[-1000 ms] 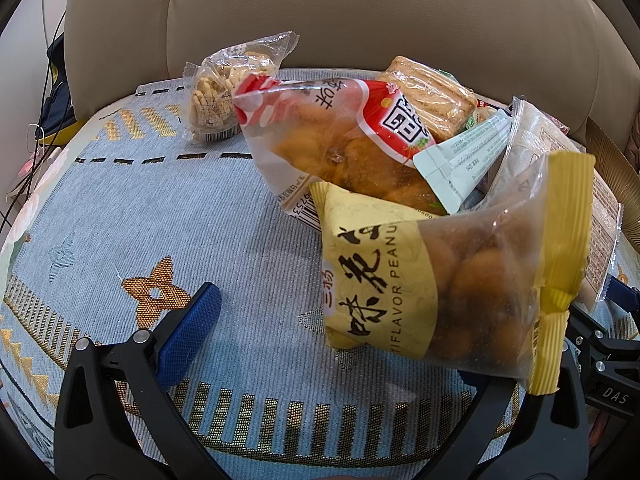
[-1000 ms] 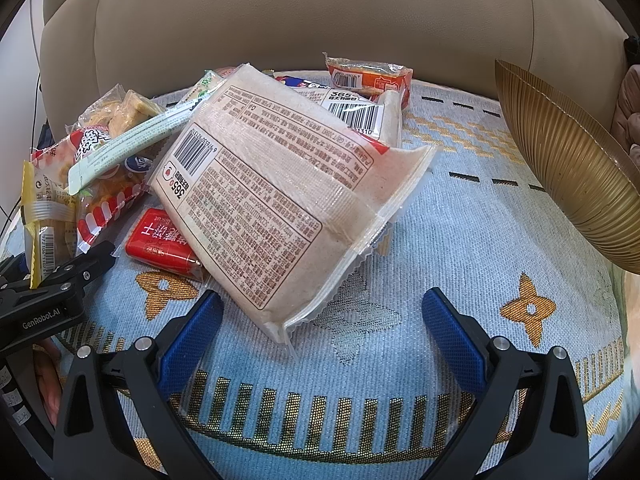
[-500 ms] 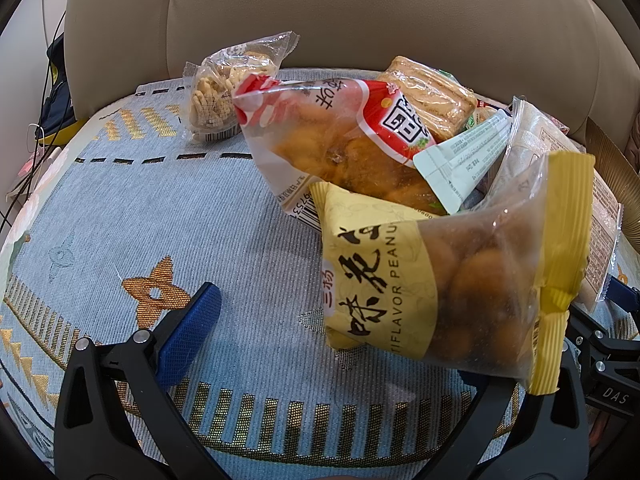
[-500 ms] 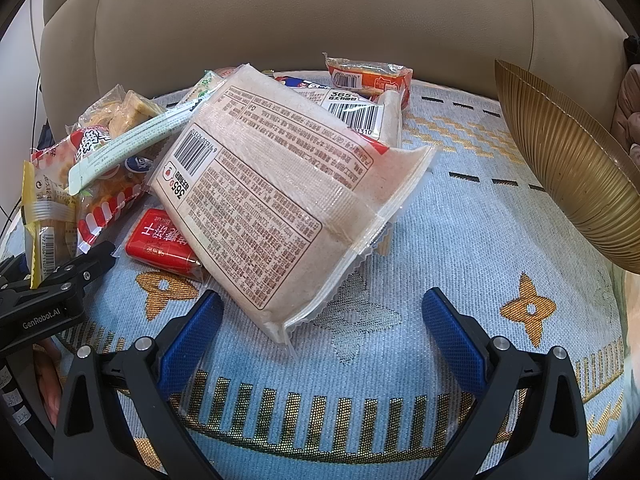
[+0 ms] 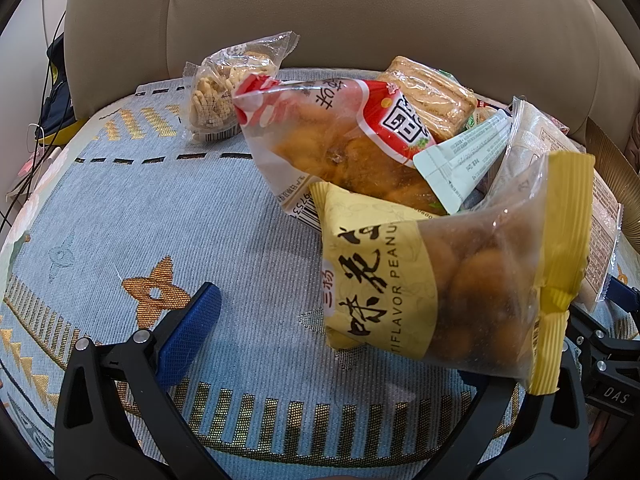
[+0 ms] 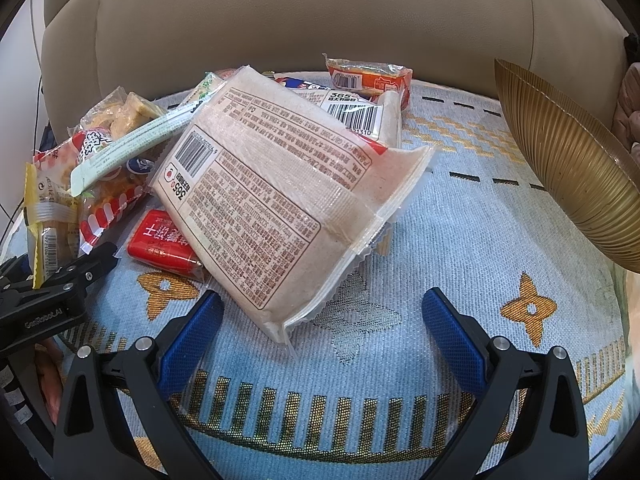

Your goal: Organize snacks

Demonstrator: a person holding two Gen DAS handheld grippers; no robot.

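A pile of snack packs lies on a light-blue cloth (image 5: 160,208). In the left wrist view a yellow peanut bag (image 5: 440,288) rests over the right finger of my left gripper (image 5: 332,344), which is open. Behind the bag are a red-and-clear bag of fried snacks (image 5: 340,140), a biscuit pack (image 5: 432,96), a pale green sachet (image 5: 464,160) and a small clear cracker pack (image 5: 224,92). My right gripper (image 6: 322,312) stands open just before the corner of a large white pack (image 6: 272,200) lying label-back up. A small red pack (image 6: 164,240) sits under that pack's left edge.
A gold ribbed bowl (image 6: 568,172) stands tilted at the right. An orange pack (image 6: 368,76) and a barcode-labelled white pack (image 6: 360,112) lie at the back. A beige sofa backrest (image 6: 320,12) rises behind the cloth. Cables hang at the far left (image 5: 44,120).
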